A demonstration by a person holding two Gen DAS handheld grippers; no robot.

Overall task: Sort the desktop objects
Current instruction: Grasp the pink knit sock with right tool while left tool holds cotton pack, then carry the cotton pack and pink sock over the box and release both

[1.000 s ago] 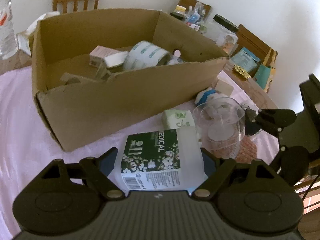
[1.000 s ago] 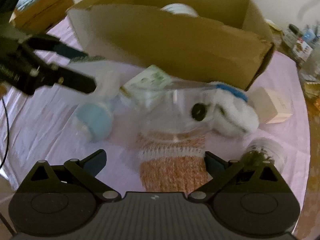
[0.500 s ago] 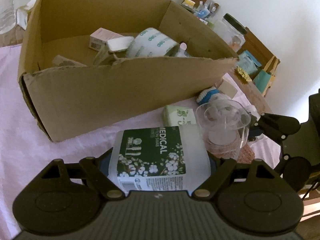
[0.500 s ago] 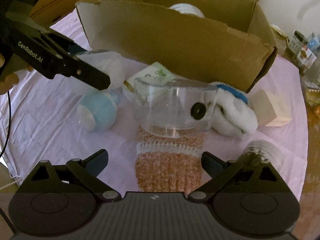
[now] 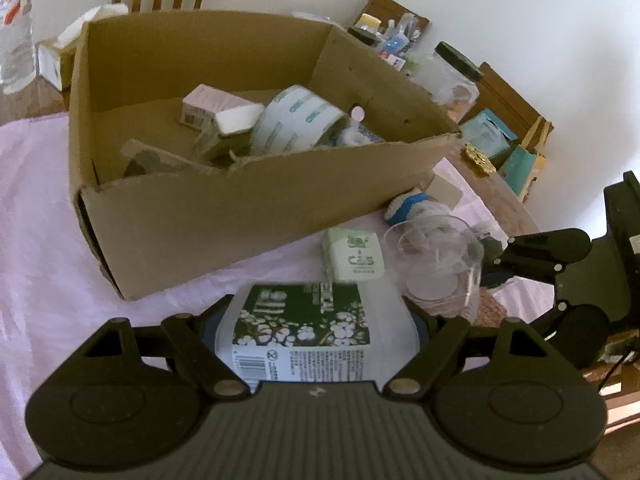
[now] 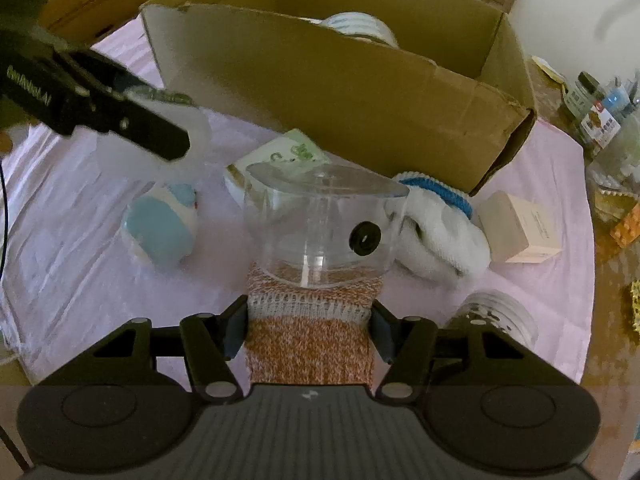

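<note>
Left hand-held gripper (image 5: 316,320) clamped on light, squashy bottle (image 5: 308,332); right hand-held gripper (image 6: 310,328) clamped on soft sock (image 6: 310,344), so hold mid-body.

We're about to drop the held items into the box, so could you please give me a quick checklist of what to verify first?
1. Left gripper shut on the bottle: ok, both fingers press its sides.
2. Bottle lifted off the cloth: ok, the right view shows it held above the table.
3. Right gripper on the orange sock: ok, fingers close on both sides.
4. Sock free to lift: not ok, the clear cup stands on its far end.
5. Box open with room: ok, its left part is bare.
6. Bottle high enough to clear the box wall: cannot tell.
</note>
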